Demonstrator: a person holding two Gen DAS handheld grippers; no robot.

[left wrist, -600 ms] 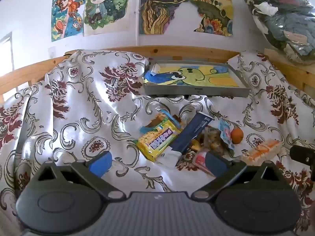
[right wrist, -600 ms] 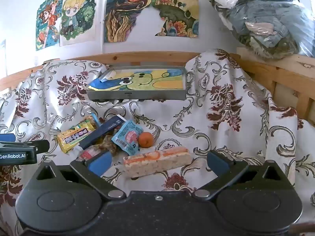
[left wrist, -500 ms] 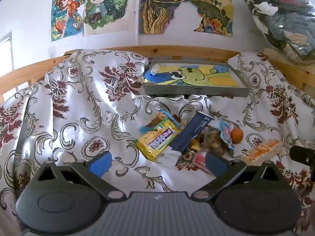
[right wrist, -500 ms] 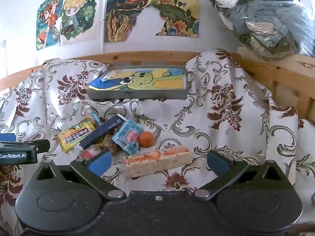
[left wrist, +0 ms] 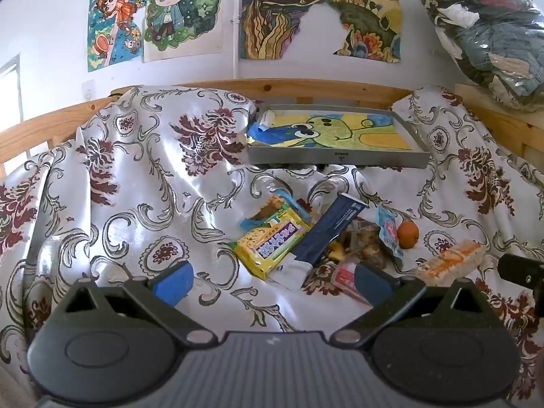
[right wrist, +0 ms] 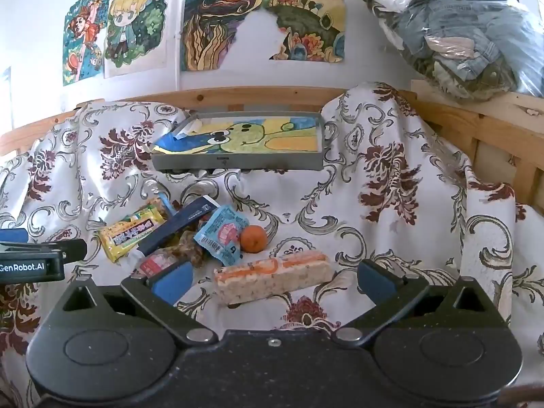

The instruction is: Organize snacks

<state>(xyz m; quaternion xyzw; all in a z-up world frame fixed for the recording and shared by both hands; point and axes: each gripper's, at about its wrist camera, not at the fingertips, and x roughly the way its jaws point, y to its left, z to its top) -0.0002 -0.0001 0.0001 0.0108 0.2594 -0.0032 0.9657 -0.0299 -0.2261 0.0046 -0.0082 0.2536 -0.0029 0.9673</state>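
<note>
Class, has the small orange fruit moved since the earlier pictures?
No. In the right wrist view the orange fruit sits in the same spot below the grey tray, touching the blue packet.

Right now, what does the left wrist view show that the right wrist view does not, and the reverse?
Only the left view: the left gripper, open over the yellow pack. Only the right view: the right gripper, open around the rice bar, and the "GenRobot.AI" label. Both: the orange, the dark box and the gray tray.
</note>
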